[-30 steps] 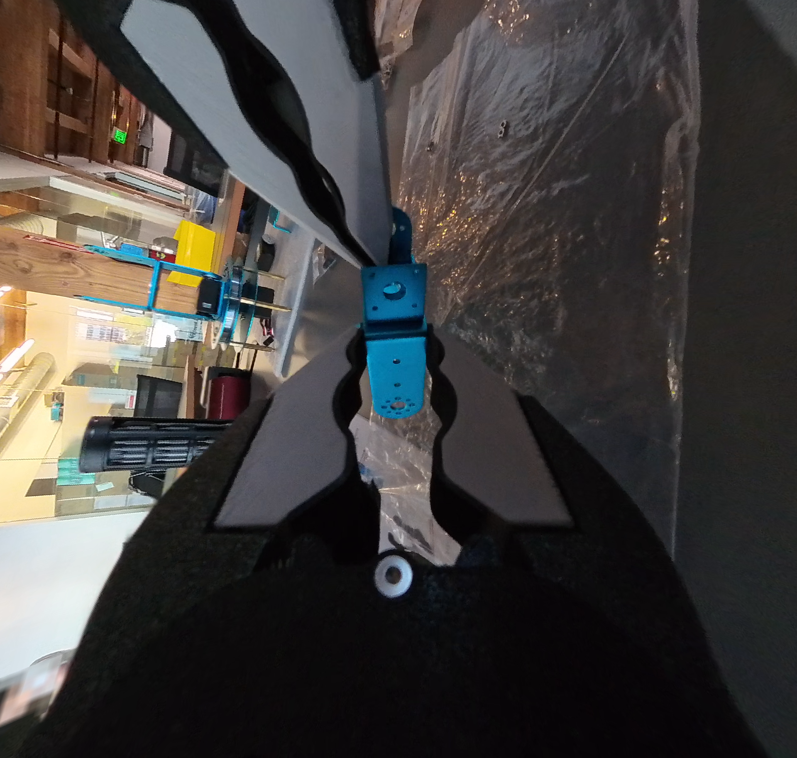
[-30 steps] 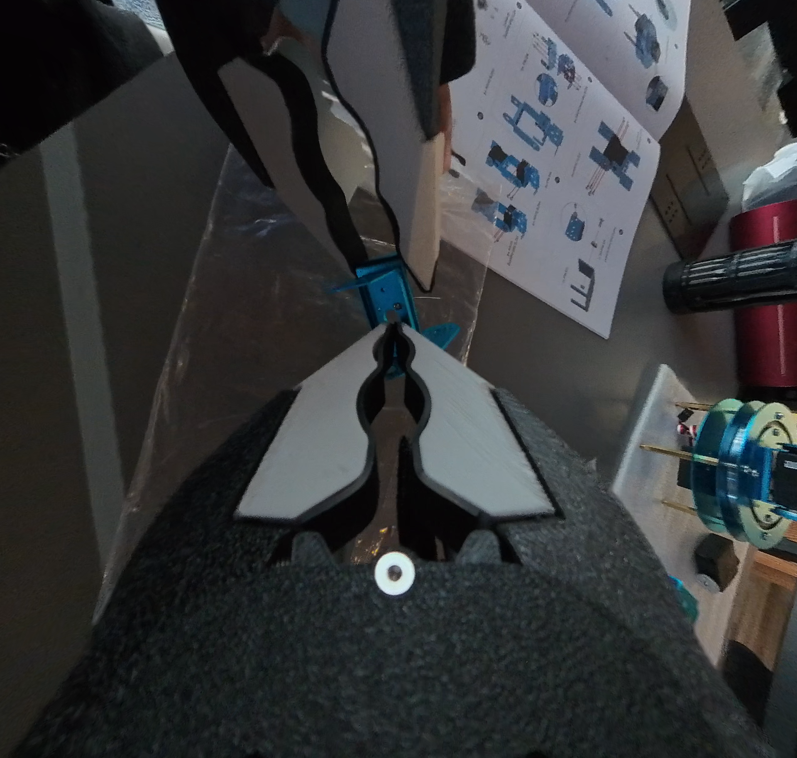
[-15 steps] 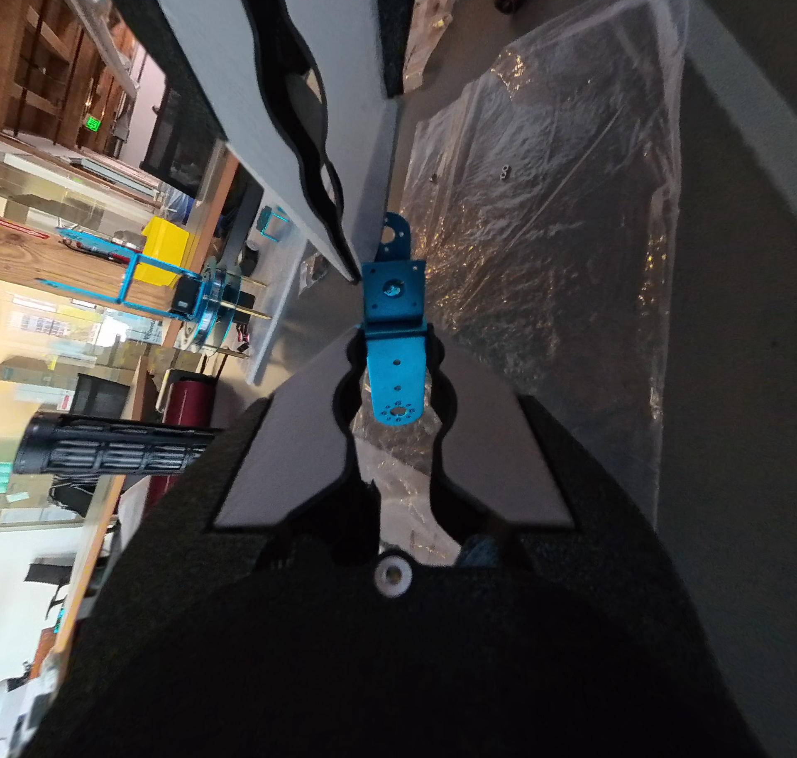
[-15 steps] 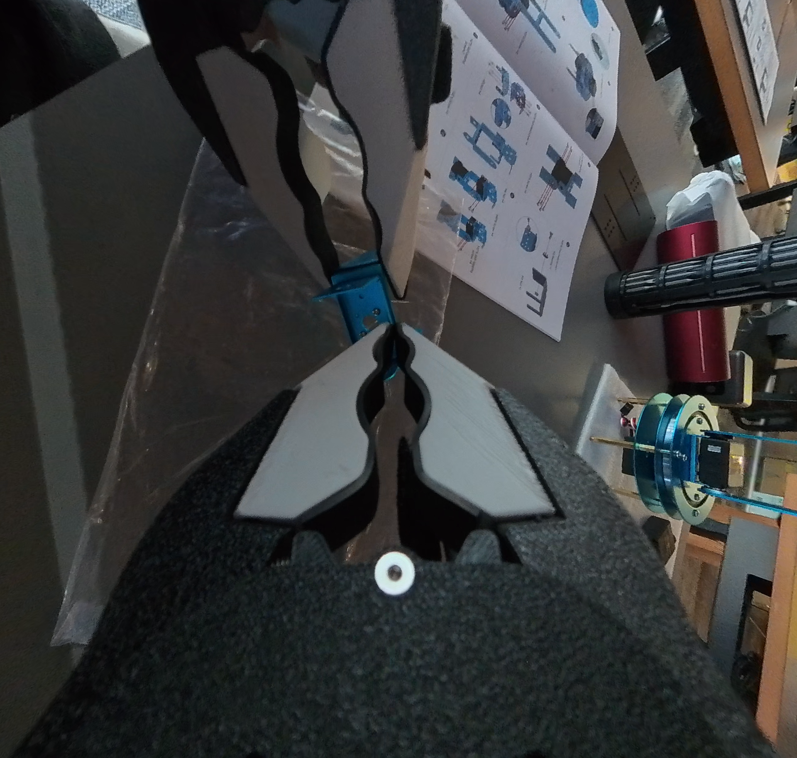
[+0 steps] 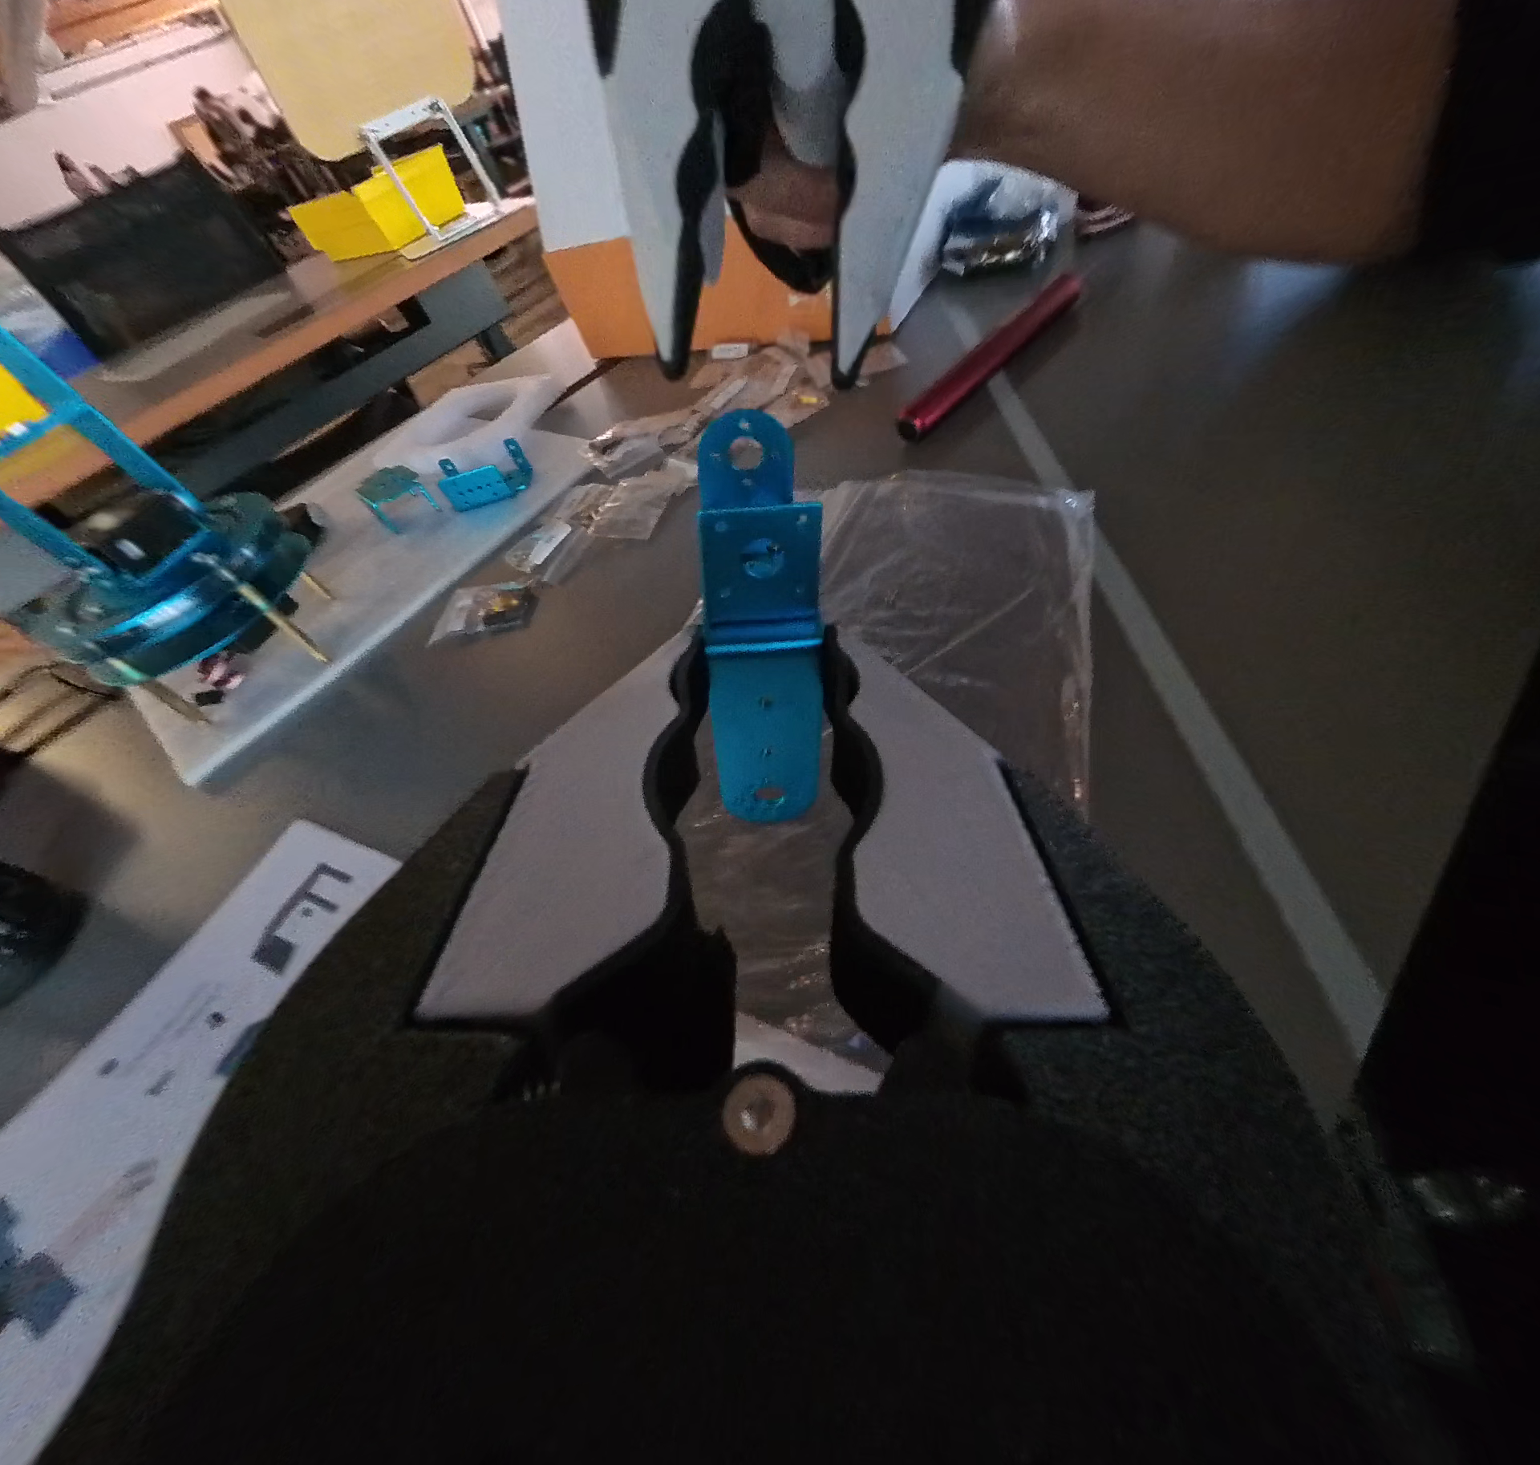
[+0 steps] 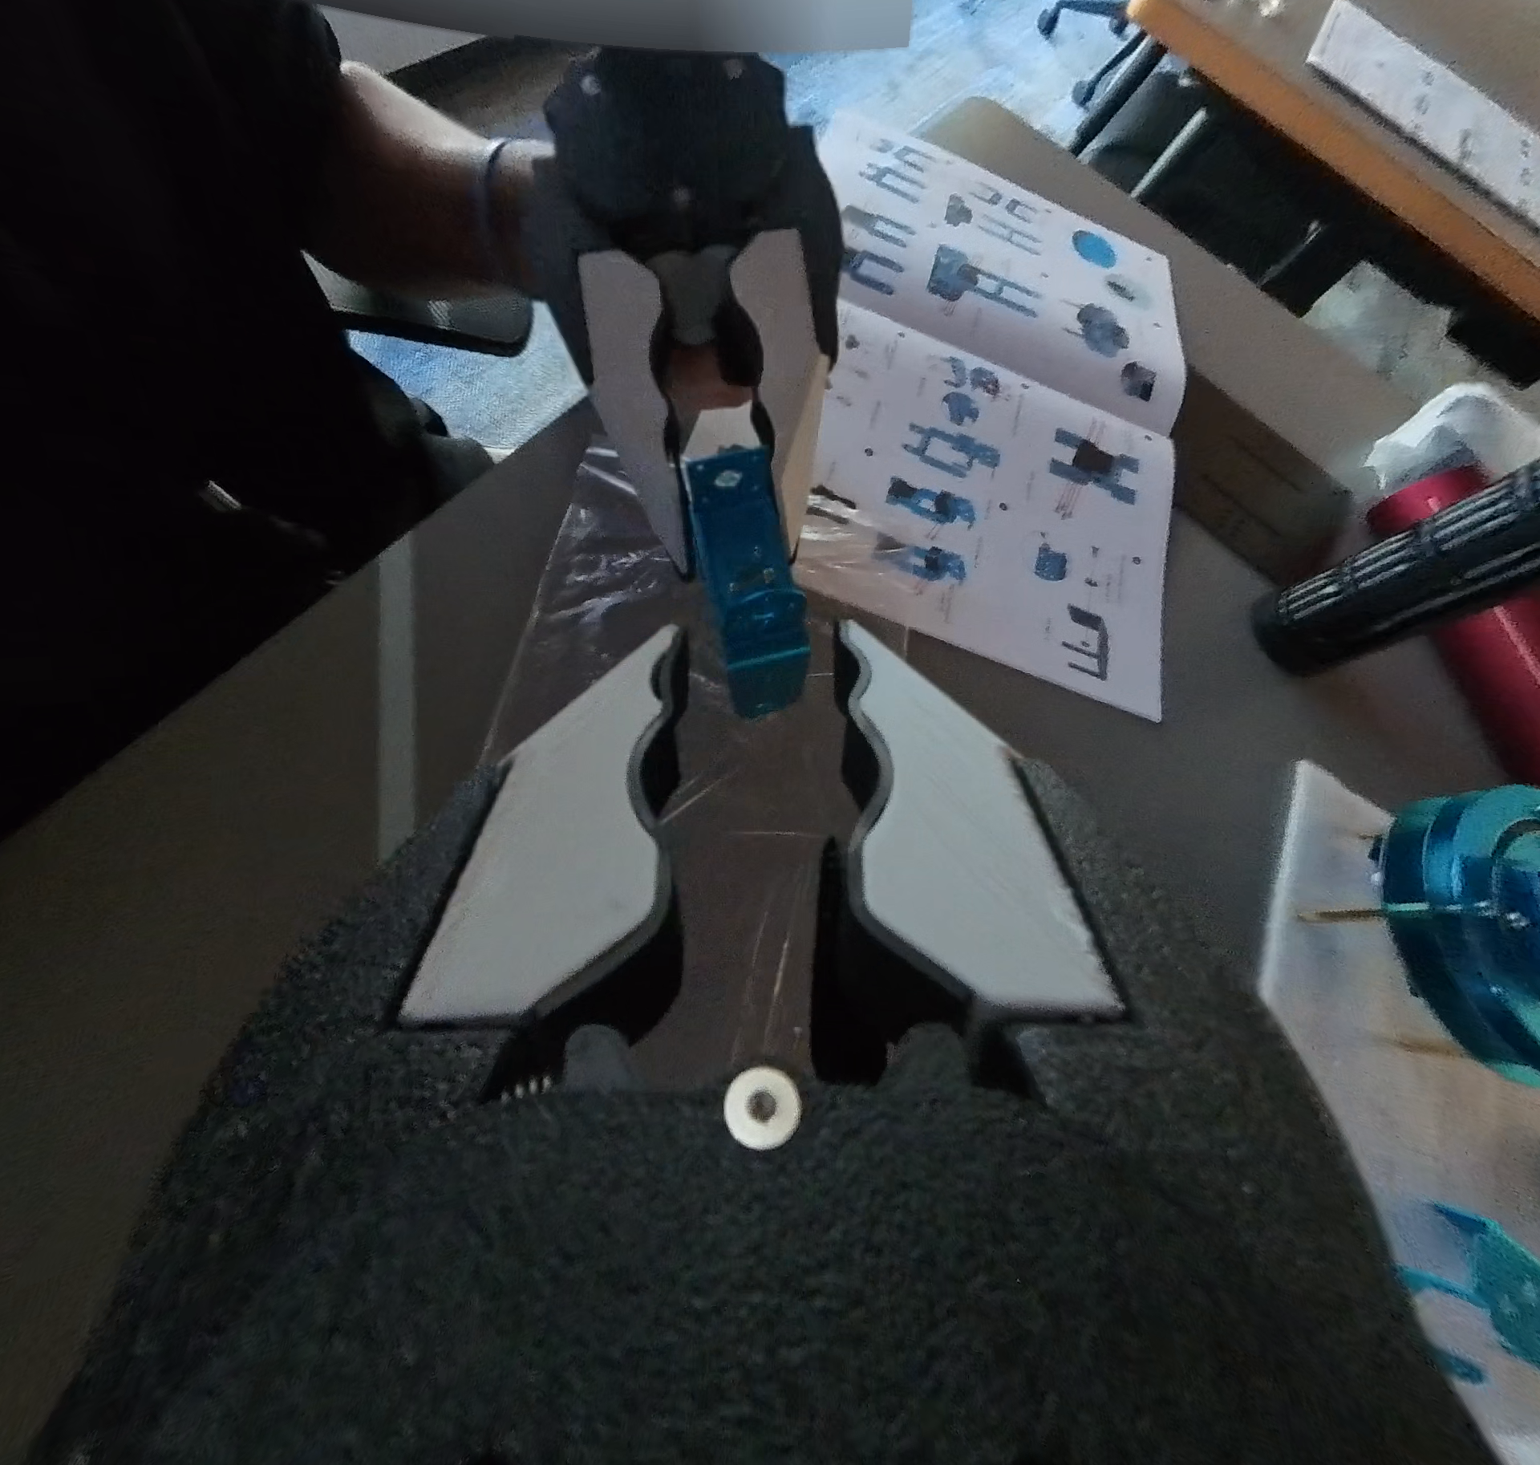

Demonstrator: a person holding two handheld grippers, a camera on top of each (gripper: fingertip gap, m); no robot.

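My left gripper (image 5: 762, 646) is shut on a blue metal bracket (image 5: 758, 558), a bent strip with holes. It holds the bracket in the air above a clear plastic bag (image 5: 958, 583). The bracket's far end points toward my right gripper (image 5: 758, 370), which hangs open just beyond it. In the right wrist view my right gripper (image 6: 760, 633) is open. The near end of the bracket (image 6: 750, 591) sits between its fingertips without touching either one. The left gripper (image 6: 733, 558) grips the bracket from the far side, held by a person's hand.
An open instruction booklet (image 6: 1000, 425) lies on the grey table. A blue round assembly (image 5: 158, 591) stands on a white plate (image 5: 367, 591) at the left with two small blue brackets (image 5: 483, 483). A red tube (image 5: 992, 358), small parts bags (image 5: 633, 458) and a black ribbed handle (image 6: 1400, 583) lie around. My right fingertips sit around 6 centimeters from my left ones. Between my right fingertips and the blue round assembly (image 5: 158, 591) there is roughly 30 centimeters.
My right gripper opened, let go of the bracket and drew back a little. Both grippers turned from sideways to level. The left gripper kept its hold.
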